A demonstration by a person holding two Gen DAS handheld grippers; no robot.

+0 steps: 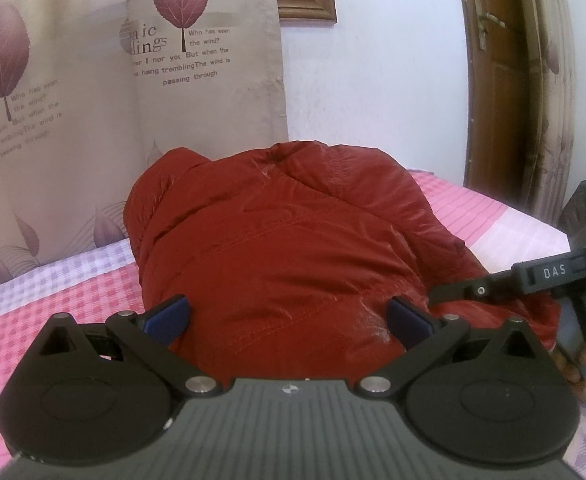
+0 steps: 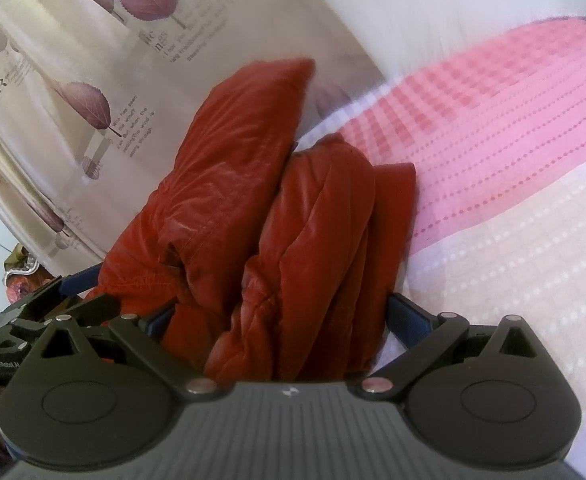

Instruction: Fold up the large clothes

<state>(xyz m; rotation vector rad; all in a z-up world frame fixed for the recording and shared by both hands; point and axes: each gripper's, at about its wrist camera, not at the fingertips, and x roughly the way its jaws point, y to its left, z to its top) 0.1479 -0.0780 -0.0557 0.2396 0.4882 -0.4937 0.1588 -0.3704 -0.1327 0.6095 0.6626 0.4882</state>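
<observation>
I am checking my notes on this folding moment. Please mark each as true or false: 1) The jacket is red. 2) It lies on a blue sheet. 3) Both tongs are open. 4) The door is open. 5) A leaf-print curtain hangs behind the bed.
1) The jacket is red: true.
2) Blue sheet: false; the sheet is pink and white checked.
3) Left tongs and right tongs open: true.
4) Door open: false; it looks closed.
5) Leaf-print curtain: true.
</observation>
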